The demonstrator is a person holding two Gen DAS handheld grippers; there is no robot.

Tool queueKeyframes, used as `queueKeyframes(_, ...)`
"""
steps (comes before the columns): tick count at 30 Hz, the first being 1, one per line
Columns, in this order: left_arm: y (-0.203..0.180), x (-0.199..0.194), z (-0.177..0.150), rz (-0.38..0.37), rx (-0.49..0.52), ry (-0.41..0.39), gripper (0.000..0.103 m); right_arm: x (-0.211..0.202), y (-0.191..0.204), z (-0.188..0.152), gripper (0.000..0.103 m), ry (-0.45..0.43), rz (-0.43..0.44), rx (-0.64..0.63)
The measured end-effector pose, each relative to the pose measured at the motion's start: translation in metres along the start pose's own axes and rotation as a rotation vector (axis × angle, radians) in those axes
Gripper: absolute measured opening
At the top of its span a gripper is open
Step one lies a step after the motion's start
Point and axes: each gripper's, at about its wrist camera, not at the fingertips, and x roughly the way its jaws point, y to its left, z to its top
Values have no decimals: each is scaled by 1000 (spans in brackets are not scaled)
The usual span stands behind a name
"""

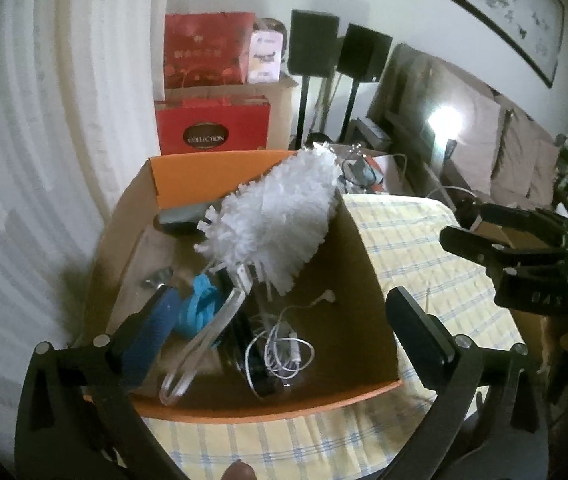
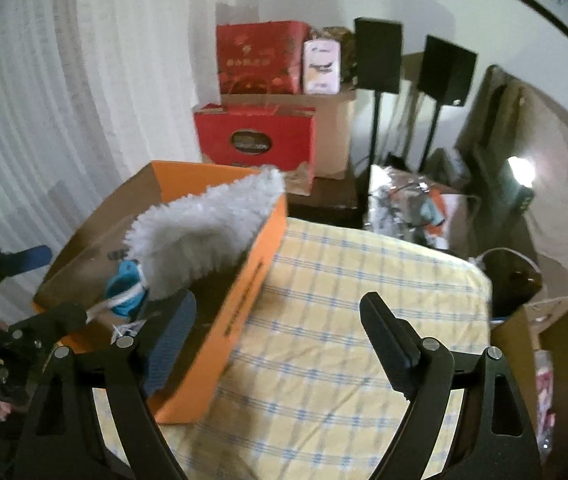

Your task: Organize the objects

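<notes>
Room: a crowded room with a white curtain at 9 o'clock, red bags (image 1: 211, 126) and two black speakers (image 1: 314, 42) at 12 o'clock.
Surface: a yellow checked cloth (image 2: 344, 300) bears the box; it is bare at 3 o'clock of the box.
Box: the orange box (image 1: 275, 402) stands open on top, so things drop in from above.
Duster: the white duster (image 1: 279, 216) lies tilted inside, its head over the far rim at 1 o'clock, probably because it is longer than the box.
Small things: a white cable (image 1: 284, 354) and a blue strap (image 1: 199, 306) lie on the bottom, near the duster's handle.
Left claw: the left gripper (image 1: 279, 320) hovers above the box, jaws wide apart, holding nothing.
Right claw: the right gripper (image 2: 279, 328) stands over the cloth beside the box, also wide apart and empty.
Judgement: the duster seems already put away.
</notes>
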Motion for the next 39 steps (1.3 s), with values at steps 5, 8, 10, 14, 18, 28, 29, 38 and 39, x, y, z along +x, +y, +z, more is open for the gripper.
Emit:
queueKeyframes(5, -11, -6, -5, 28, -13, -17, 103, -16, -4, -13, 87, -35, -45, 6)
queueKeyframes(8, -21, -10, -9, 79, 8, -25, 103, -24, -6, -21, 90, -52, -59, 10)
queueKeyframes(10, -26, -13, -12, 106, 14, -30, 103, -29, -7, -27, 91, -61, -60, 18)
queueKeyframes(14, -31, -21, -19, 81, -9, -48, 103, -38, -11, -40, 91, -96, -86, 31)
queueKeyframes(18, -36, -25, -25, 98, -23, -53, 103, -44, -14, -53, 94, -96, -96, 44)
queueKeyframes(28, -40, -25, -49, 139, -43, -26, 103, -59, -14, -85, 103, -100, -109, 62)
queueKeyframes(29, -39, -26, -52, 129, -51, -25, 103, -58, -14, -87, 103, -97, -111, 65)
queueKeyframes(38, -45, -35, -65, 167, -33, -29, 103, -62, -14, -107, 103, -68, -83, 98)
queueKeyframes(39, -46, -37, -65, 170, -30, -30, 103, -63, -13, -109, 103, -65, -78, 100)
